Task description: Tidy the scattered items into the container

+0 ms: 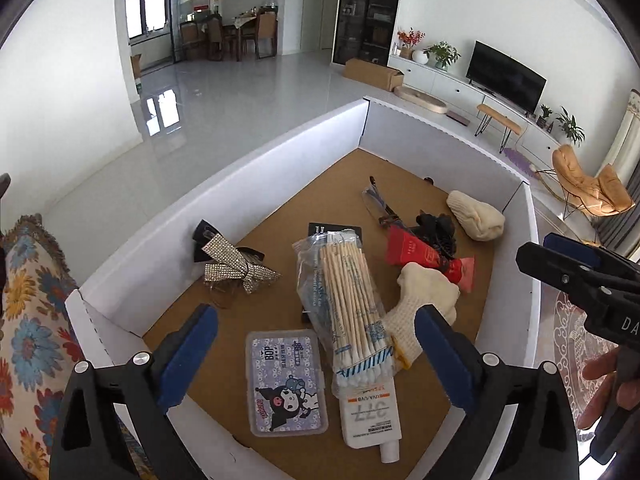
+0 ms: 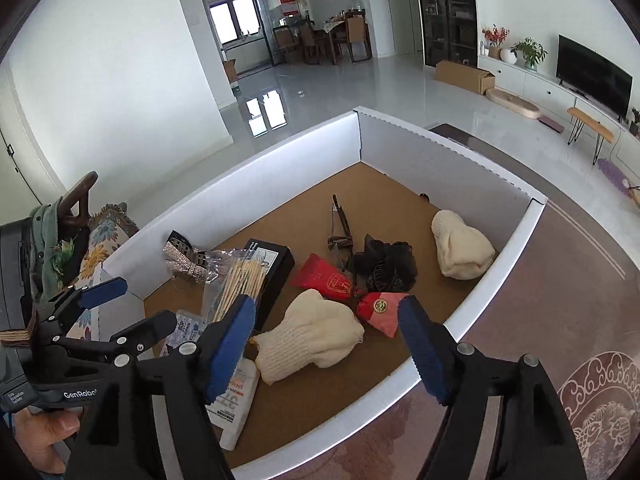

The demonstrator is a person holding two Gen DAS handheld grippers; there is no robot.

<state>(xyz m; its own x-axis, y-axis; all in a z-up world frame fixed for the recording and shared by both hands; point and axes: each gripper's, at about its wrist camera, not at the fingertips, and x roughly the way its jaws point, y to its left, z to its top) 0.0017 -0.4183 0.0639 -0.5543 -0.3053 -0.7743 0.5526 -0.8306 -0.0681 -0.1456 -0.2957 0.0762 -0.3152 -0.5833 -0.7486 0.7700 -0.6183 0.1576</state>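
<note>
While jaws gape: filled box (image 1: pixel 240 184) (grippers (image 1: pixel 316 344) empty)

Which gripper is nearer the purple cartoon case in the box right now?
Left. The left gripper hangs open directly over the purple case, not touching it. The right gripper is open further along, above the near cream glove.

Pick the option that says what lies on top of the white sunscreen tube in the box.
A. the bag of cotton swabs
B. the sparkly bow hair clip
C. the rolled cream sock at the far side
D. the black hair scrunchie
A: in the left wrist view the bag of cotton swabs lies with its near end across the top of the sunscreen tube, while the other things lie elsewhere in the box.
</note>
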